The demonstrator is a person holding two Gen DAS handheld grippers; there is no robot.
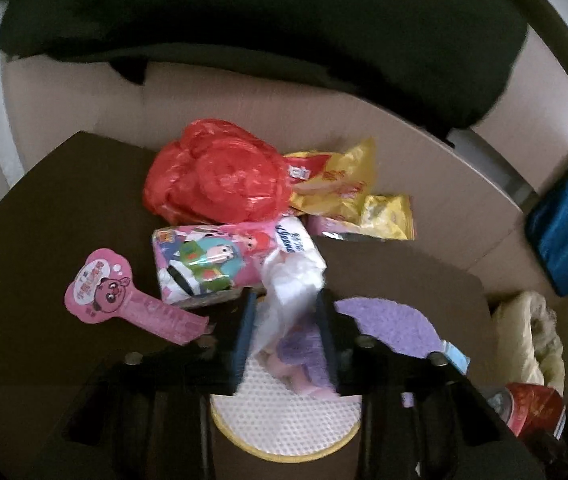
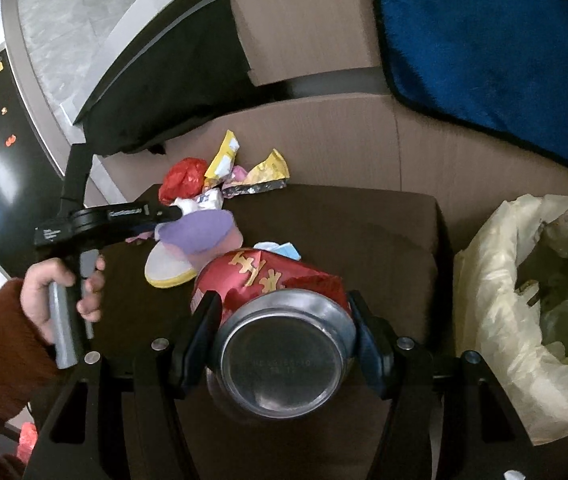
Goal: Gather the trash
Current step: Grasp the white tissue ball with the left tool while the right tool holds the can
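Trash sits mid-frame on the brown surface: left hand-held gripper pinches a white tissue; right hand-held gripper clamps a crushed red can, lower center.

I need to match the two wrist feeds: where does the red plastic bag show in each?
Left wrist: red plastic bag sits upper centre, behind the pink tissue pack.
Right wrist: red plastic bag is small, left of centre, far end of the table.
Shared landmark: yellow snack wrapper beside it.
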